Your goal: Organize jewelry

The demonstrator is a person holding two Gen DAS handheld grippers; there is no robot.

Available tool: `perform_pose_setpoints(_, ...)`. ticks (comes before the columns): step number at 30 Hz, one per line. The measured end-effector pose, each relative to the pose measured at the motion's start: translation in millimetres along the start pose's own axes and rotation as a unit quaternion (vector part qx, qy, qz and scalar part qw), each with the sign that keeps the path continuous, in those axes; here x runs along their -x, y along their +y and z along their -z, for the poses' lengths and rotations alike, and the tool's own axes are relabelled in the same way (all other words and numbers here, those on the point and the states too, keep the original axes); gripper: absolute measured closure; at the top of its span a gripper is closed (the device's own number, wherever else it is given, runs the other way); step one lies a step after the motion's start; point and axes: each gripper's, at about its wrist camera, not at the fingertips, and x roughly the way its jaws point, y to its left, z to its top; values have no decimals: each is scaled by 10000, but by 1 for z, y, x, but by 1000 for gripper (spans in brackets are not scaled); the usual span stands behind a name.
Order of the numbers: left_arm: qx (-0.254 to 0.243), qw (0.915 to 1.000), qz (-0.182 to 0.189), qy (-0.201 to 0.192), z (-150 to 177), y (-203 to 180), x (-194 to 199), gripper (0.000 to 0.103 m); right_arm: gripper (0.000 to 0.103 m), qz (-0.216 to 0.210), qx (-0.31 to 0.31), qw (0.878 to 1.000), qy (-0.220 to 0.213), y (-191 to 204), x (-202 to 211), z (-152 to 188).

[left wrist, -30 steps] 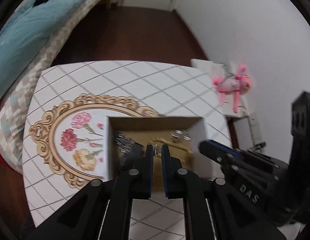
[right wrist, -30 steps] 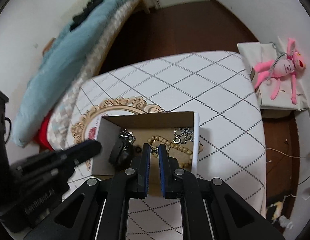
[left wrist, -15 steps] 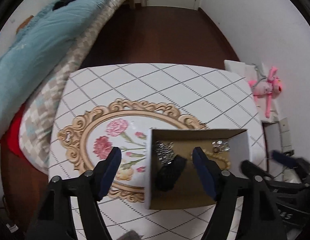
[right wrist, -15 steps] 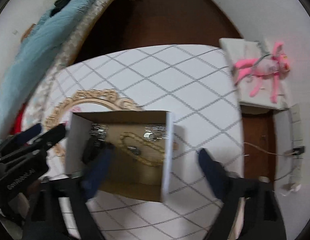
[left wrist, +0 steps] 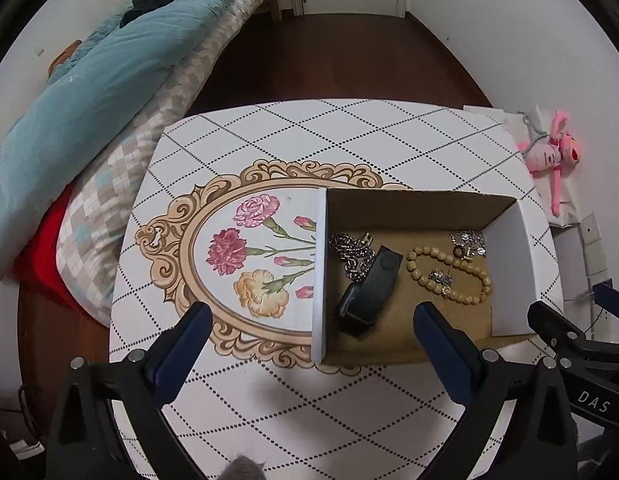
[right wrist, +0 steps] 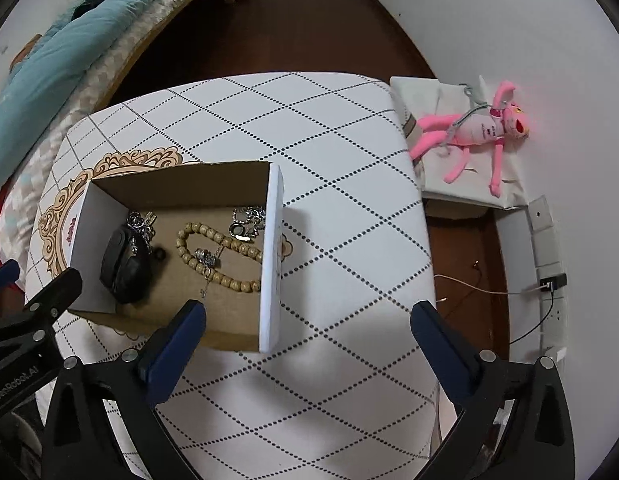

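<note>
Two grippers hover above the table, and both have their blue-padded fingers spread wide with nothing between them. The left gripper hangs over the box's left wall, one finger above the floral oval printed on the tablecloth, the other above the box floor. The right gripper straddles the box's right wall, its left finger over the cardboard floor and its right finger over bare diamond-patterned cloth near the table's right edge.

All the jewelry sits inside the open cardboard box, which rests toward the right side of the table, partly covering the oval's ornate frame. Against the box's left wall lies a black watch, with a silver chain bunched just behind it, touching its strap. A wooden bead bracelet loops across the middle of the floor, and a small silver piece lies on or inside that loop; it may be an earring or pendant, too small to tell. In the far right corner sits another silver tangle.

Off the table's right edge, a pink plush toy sprawls on a pale cushion.
</note>
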Motion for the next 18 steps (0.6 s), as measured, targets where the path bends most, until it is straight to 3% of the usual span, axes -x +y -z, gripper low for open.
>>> perform_pose_setpoints(9,128,9987,28,-490,34,11,61,0,0,-68,-94,9984,-546,-6,60,34)
perform_pose_setpoints(18,294,9928,80,-1160,67,23,148,0,0,-174,-200,9905,-1351,-11,153,78)
